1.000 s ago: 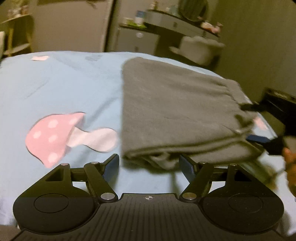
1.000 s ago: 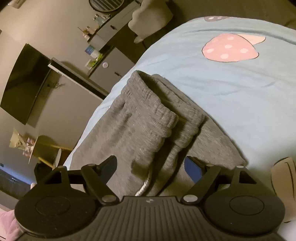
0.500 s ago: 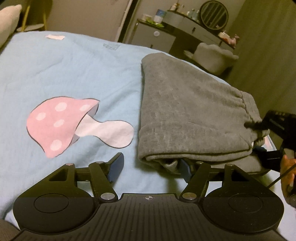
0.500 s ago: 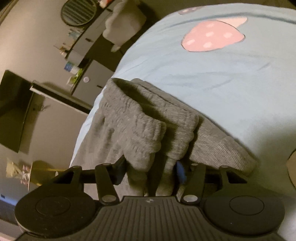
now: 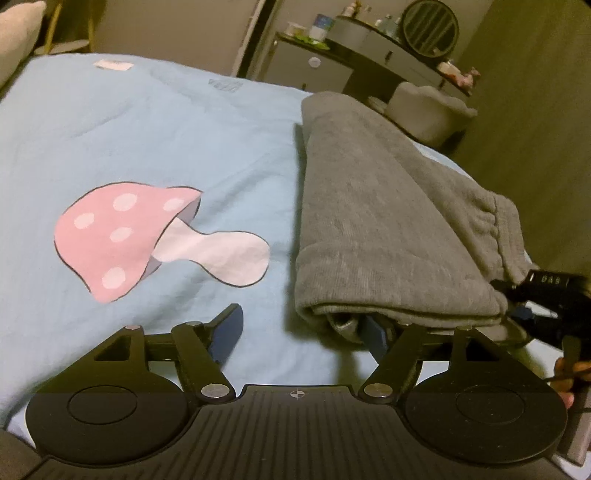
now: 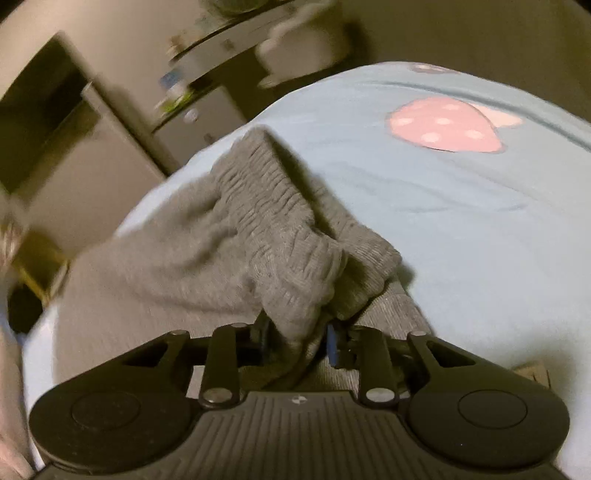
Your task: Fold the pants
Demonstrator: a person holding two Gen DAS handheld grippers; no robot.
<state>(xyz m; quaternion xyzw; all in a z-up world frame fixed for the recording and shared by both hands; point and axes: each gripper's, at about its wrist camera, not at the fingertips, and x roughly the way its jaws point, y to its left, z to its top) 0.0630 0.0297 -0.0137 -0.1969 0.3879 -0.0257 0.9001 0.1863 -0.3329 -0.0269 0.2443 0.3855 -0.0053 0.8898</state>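
Grey sweatpants (image 5: 373,229) lie folded on the bed, on a light blue sheet (image 5: 147,140) printed with a pink, white-spotted mushroom (image 5: 125,236). They sit along the right side of the bed, thick folded edge toward the left tongs and elastic waistband (image 6: 273,221) bunched up at the other end.

The left tongs (image 5: 303,325) are spread wide. One blue-padded finger hovers over bare sheet; the other is tucked under the folded edge of the pants.

The right tongs (image 6: 297,341) are nearly closed, pinching a fold of the ribbed waistband between their blue pads. From the left camera they show as a black body (image 5: 550,295) at the far right with small pale lettering on it, too blurred to read.

A small white label (image 5: 112,65) and a faint grey printed mark (image 5: 224,85) sit near the sheet's far edge; neither is legible. Behind the bed stands a cluttered dresser (image 5: 332,55) with a round mirror (image 5: 430,27).
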